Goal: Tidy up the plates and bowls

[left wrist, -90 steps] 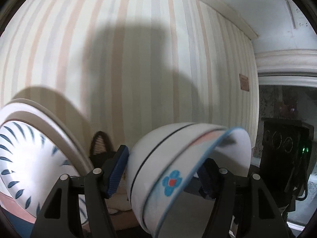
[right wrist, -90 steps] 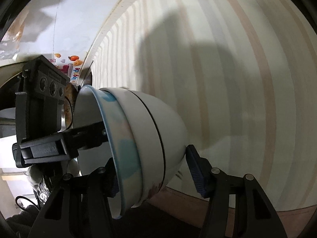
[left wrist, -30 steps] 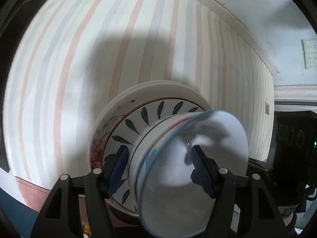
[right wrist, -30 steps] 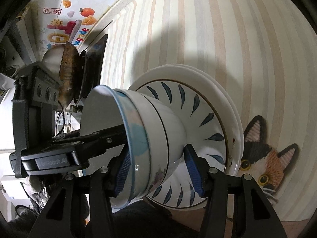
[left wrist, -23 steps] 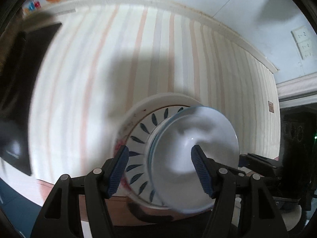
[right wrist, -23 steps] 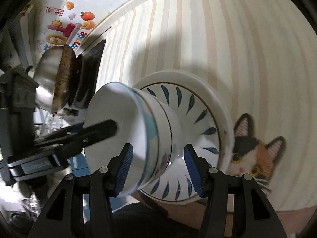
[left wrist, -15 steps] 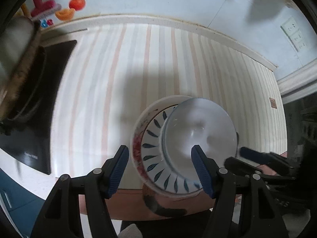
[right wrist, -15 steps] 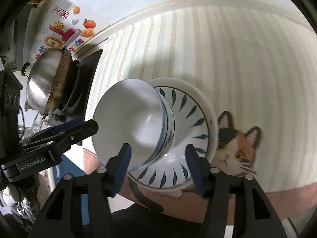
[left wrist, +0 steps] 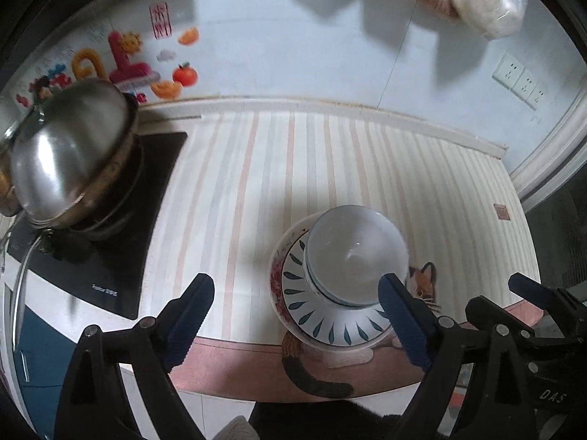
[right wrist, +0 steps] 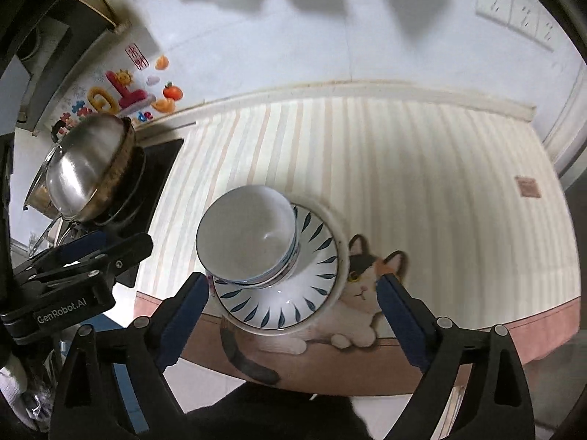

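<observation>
A stack of white bowls (left wrist: pixel 357 253) (right wrist: pixel 247 236) stands upright on a stack of plates; the top plate (left wrist: pixel 323 321) (right wrist: pixel 290 300) has blue leaf marks. The stack rests on a striped mat near the counter's front edge. My left gripper (left wrist: pixel 299 315) is open and empty, raised above and in front of the stack. My right gripper (right wrist: pixel 291 310) is open and empty too, also raised above the stack. The right gripper shows at the right of the left wrist view (left wrist: pixel 528 293), and the left gripper at the left of the right wrist view (right wrist: pixel 91 253).
A steel wok (left wrist: pixel 69 154) (right wrist: pixel 88 168) sits on a black induction cooktop (left wrist: pixel 110 256) at the left. The striped mat (left wrist: pixel 367 168) (right wrist: pixel 440 183) has a cat picture (right wrist: pixel 370 289) by the plates. A tiled wall with stickers and sockets rises behind.
Both grippers let go of the bowls and opened wide. They pulled back and up from the stack, so the whole counter, the wok and the wall came into view.
</observation>
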Motion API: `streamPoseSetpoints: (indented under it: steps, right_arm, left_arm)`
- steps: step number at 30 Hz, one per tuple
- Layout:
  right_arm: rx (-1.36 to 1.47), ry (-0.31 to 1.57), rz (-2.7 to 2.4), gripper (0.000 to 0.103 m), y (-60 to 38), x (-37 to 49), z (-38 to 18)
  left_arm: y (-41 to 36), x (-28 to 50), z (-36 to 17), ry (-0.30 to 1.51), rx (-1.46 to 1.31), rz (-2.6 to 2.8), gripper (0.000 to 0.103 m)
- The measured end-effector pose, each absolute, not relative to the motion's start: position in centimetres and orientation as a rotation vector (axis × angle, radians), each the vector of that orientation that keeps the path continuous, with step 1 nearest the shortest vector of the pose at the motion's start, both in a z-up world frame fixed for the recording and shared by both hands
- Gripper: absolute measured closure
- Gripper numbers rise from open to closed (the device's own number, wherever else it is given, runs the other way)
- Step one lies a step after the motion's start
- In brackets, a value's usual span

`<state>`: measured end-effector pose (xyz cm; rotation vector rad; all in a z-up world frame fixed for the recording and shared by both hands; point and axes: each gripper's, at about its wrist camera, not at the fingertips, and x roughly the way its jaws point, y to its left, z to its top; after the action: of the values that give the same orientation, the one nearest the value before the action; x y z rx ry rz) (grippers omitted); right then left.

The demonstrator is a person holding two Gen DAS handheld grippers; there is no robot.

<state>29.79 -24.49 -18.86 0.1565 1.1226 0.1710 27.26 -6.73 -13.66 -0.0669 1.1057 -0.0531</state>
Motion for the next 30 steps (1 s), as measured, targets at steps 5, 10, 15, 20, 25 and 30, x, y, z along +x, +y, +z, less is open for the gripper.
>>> streamPoseSetpoints:
  steps: [5,10,15,20,25,30]
  right_arm:
    - [0.146,1.062,0.184,0.006,-25.2,27.2,-16.2]
    - [0.115,0.976,0.188,0.005,-25.9,22.5,-12.7]
    - [0.088,0.908,0.178,0.004,-26.1,17.4,-9.0]
    - [0.081,0.853,0.178,0.004,-25.6,12.6,-6.2]
    - [0.09,0.815,0.156,0.003,-25.1,8.1,-4.5]
    - [0.094,0.789,0.119,0.003,-24.4,3.8,-3.3]
  left_arm:
    - [-7.6,23.5,-11.1,1.045,-0.06,-0.028,0.011]
    - [-8.6,19.2,-8.6,0.997,-0.055,-0.015,0.011]
    - [-9.3,14.5,-6.0,0.925,-0.065,-0.008,0.0]
    - [-9.1,10.8,-3.7,0.869,-0.072,-0.018,0.0]
    - [-8.6,6.9,-1.8,0.822,-0.051,-0.024,0.0]
    - [-8.0,3.0,-0.5,0.792,-0.014,-0.02,0.0]
